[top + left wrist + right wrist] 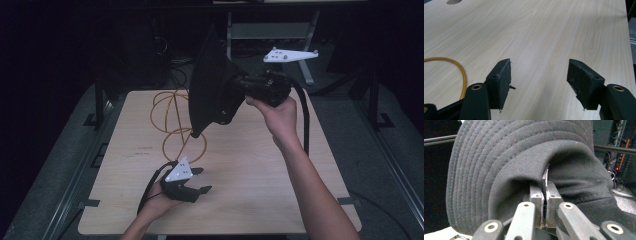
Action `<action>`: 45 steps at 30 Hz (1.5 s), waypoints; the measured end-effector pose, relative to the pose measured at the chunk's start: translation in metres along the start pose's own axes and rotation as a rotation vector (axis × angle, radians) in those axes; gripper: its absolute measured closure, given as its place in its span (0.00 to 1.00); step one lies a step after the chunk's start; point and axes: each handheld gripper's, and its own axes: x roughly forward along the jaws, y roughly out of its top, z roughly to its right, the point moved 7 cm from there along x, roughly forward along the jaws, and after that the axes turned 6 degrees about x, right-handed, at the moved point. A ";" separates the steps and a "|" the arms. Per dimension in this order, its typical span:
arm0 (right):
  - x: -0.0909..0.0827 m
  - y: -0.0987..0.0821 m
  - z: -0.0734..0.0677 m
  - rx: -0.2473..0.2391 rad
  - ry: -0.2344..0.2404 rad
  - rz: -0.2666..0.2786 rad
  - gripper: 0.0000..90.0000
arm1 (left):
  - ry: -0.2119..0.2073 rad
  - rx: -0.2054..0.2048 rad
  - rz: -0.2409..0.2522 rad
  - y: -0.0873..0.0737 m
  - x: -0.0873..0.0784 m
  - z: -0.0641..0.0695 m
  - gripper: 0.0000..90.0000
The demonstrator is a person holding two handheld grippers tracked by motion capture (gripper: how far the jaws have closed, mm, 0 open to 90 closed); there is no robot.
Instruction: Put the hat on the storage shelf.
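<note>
Black unlabelled hat (210, 80) pinched in right gripper (544, 195) fingers; left gripper (539, 82) fingers apart.

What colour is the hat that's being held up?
Black, with stitched rings round the brim; the hat shows best in the right gripper view.

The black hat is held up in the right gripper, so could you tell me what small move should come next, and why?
Probably lower the black hat toward the table: the right gripper pinches its fabric high in the air, while the left gripper waits open and empty.
</note>
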 end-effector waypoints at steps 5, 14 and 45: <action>0.019 0.011 -0.008 -0.020 0.013 -0.015 0.96 | -0.006 0.000 0.002 0.000 0.002 0.001 0.39; 0.061 0.019 -0.016 -0.049 0.028 -0.077 0.96 | -0.030 0.013 0.003 -0.001 0.005 0.006 0.39; 0.168 -0.009 -0.055 -0.151 0.091 -0.319 0.66 | -0.064 0.071 -0.004 0.003 0.009 0.019 0.40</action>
